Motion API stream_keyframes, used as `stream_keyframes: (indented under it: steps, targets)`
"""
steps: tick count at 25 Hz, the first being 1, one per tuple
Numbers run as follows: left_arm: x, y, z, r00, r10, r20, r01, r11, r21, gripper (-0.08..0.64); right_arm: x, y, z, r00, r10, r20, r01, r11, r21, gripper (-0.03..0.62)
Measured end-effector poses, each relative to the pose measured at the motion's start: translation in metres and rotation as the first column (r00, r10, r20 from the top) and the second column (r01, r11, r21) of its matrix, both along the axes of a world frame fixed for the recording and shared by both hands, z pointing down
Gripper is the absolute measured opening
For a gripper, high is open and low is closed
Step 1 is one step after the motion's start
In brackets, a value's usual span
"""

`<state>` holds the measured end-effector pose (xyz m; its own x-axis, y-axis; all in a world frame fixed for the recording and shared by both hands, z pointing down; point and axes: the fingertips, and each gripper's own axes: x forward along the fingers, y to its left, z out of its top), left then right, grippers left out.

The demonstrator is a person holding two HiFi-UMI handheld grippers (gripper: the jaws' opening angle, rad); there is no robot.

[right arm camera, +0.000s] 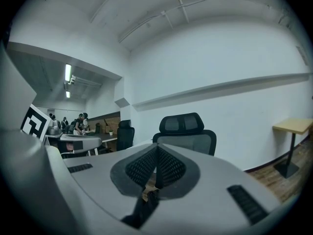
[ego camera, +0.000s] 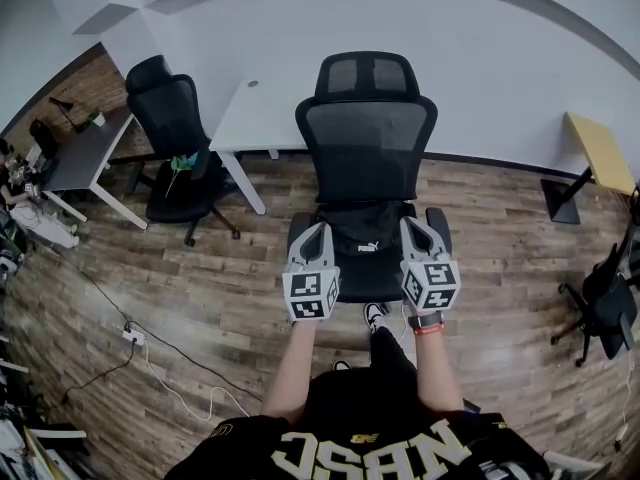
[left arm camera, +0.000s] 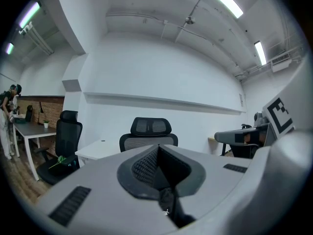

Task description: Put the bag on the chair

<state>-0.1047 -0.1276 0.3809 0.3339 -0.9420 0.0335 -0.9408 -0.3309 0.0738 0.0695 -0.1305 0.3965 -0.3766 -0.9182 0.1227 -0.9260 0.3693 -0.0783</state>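
Bag (ego camera: 360, 246) is black with a small white logo and hangs spread between my two grippers, low over the front of the seat. I cannot tell whether it rests there yet. The left gripper (ego camera: 319, 228) has its jaws closed tight on a dark strip of it, and the right gripper (ego camera: 409, 224) is clamped the same way on the other side. Under them runs a wood-plank floor (ego camera: 230, 298), with a power strip (ego camera: 133, 335) and its cable off to the left. The chair (ego camera: 365, 148), black mesh with a headrest, faces me just beyond the bag. Behind it stands a white surface (ego camera: 255, 118), with a second chair (ego camera: 170, 118) to its left. A plain white wall (ego camera: 500, 68) closes the room.
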Motion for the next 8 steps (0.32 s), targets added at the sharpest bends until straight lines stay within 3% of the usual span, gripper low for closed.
stream_keyframes:
  steps: [8]
  targets:
    - [-0.025,0.004,0.000,1.000,-0.019,-0.006,0.019,1.000,0.005,0.015,-0.029,-0.005,0.002,0.999,-0.041,-0.015,0.041,0.999,-0.004,0.009]
